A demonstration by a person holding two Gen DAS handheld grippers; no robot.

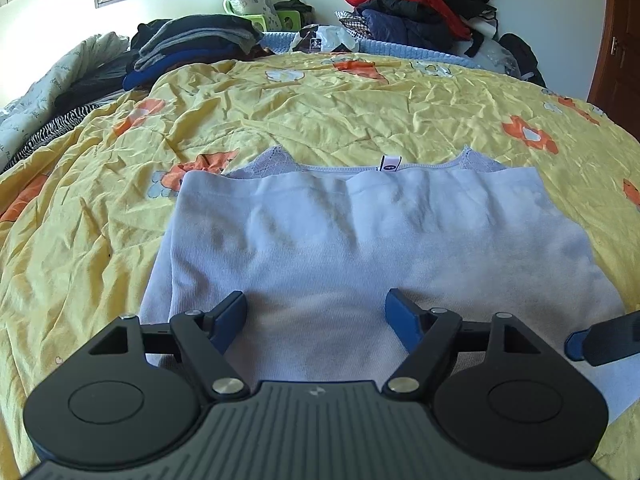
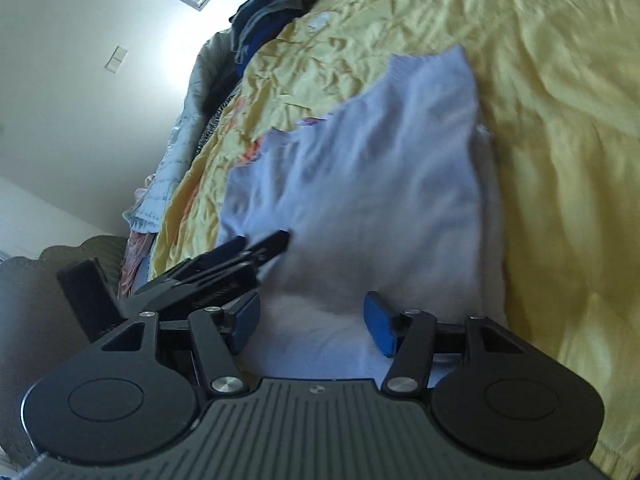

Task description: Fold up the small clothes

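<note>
Bedroom, yellow floral bedspread (image 1: pixel 320 112) as work surface. Left gripper (image 1: pixel 316 320) and right gripper (image 2: pixel 310 320) both spread wide, holding nothing, over the near edge of the lilac garment (image 1: pixel 360 232). It lies mid-bed, near part doubled over the lace hem (image 1: pixel 276 164), likely awaiting the next fold; clothes piles (image 1: pixel 412 4) far behind.

Garment tag (image 1: pixel 390 163) print too small; no legible text.

Two close wrist views, right one tilted, sharing the lilac garment (image 1: pixel 360 240) (image 2: pixel 360 184).
</note>
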